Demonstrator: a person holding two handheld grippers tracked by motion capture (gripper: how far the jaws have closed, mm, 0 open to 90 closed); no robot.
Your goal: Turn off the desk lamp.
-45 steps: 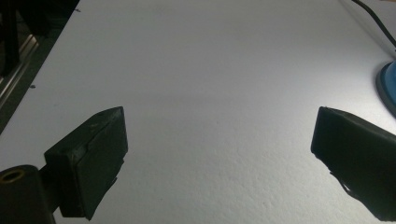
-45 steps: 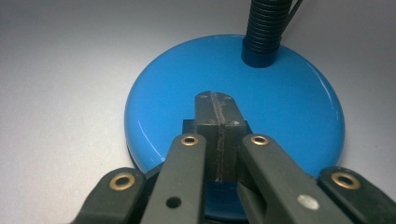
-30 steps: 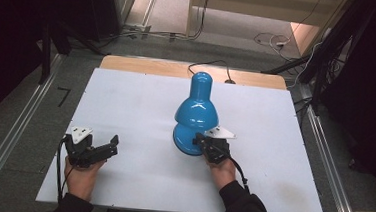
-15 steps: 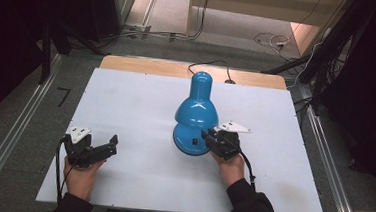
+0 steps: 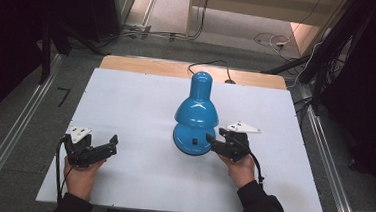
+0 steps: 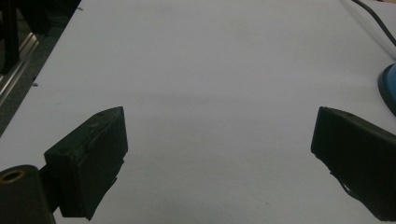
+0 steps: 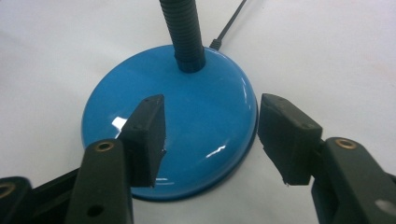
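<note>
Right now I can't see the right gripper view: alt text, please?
The right gripper, open, sits at the blue lamp base, one jaw over it and one past its rim. A black gooseneck rises from the base on the white table.

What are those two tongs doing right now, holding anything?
Left tongs: open, holding nothing, over bare table.
Right tongs: open, holding nothing, jaws spread at the blue lamp's base.

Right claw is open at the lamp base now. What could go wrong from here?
1. The right claw stands open over the rounded, glossy lamp base; a pinch at its edge may slip off.
2. The power cord trails off the table's far edge; dragging the lamp could snag it.
3. The shade overhangs the base, so a push may tip it.
</note>
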